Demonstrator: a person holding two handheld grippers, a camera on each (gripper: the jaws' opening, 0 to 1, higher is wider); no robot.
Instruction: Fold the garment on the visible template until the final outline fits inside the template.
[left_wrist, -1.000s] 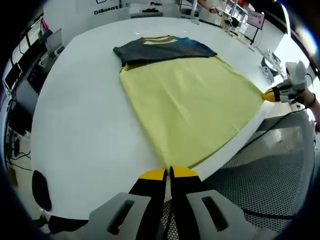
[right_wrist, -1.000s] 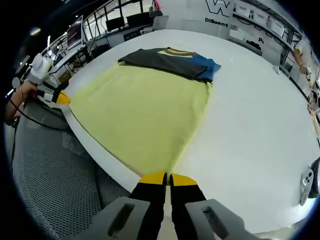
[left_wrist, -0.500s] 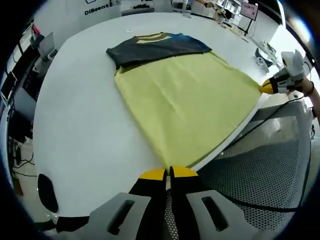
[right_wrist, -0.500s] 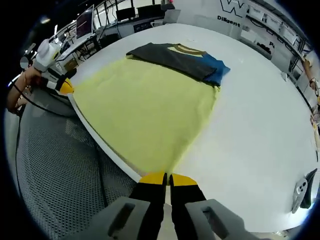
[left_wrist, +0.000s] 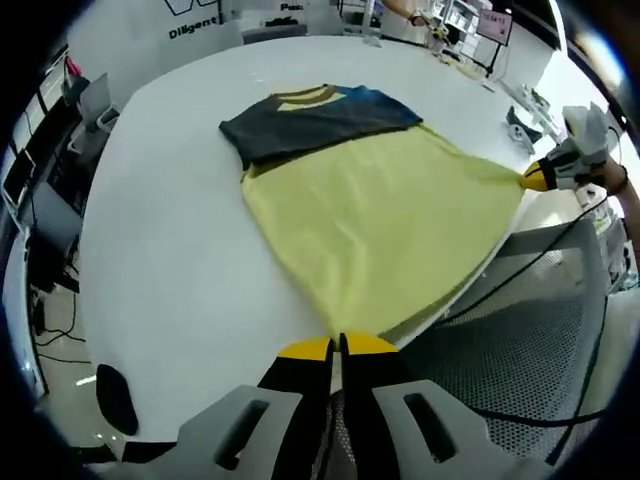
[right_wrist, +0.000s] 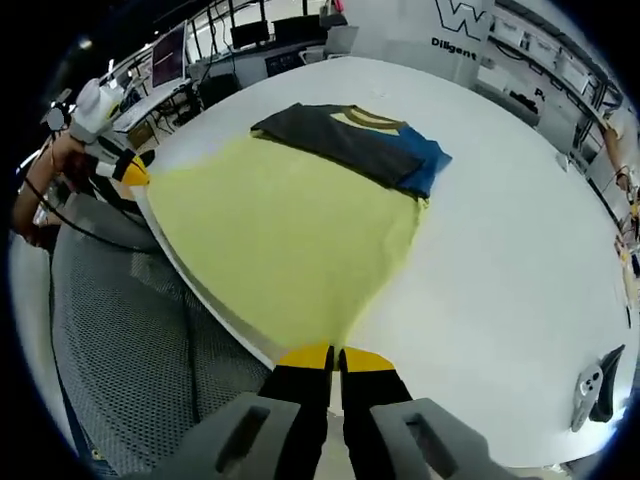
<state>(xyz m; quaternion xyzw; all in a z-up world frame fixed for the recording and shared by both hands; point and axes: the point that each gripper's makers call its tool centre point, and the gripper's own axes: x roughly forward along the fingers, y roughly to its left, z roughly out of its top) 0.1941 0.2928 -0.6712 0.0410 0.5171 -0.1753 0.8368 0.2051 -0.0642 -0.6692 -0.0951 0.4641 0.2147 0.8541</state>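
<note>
A yellow T-shirt (left_wrist: 375, 215) lies flat on the white table (left_wrist: 170, 250), its dark grey and blue shoulder part (left_wrist: 315, 112) folded across the far end. My left gripper (left_wrist: 337, 346) is shut on one hem corner at the table's near edge. My right gripper (left_wrist: 540, 180), held by a hand, pinches the other hem corner at the right. In the right gripper view the shirt (right_wrist: 285, 230) spreads away from my right gripper (right_wrist: 337, 353), shut on its corner. The left gripper (right_wrist: 128, 172) holds the far corner at the left. The hem is stretched taut between them.
A grey perforated surface (left_wrist: 520, 370) with black cables lies below the table edge. A black object (left_wrist: 115, 400) sits at the table's near left rim, and a small grey tool (right_wrist: 590, 385) at its right side. Desks with monitors (right_wrist: 175, 50) stand beyond.
Both grippers keep their hold on the hem corners. Both views have shifted a little, and the hem looks slightly raised and tighter over the table edge.
</note>
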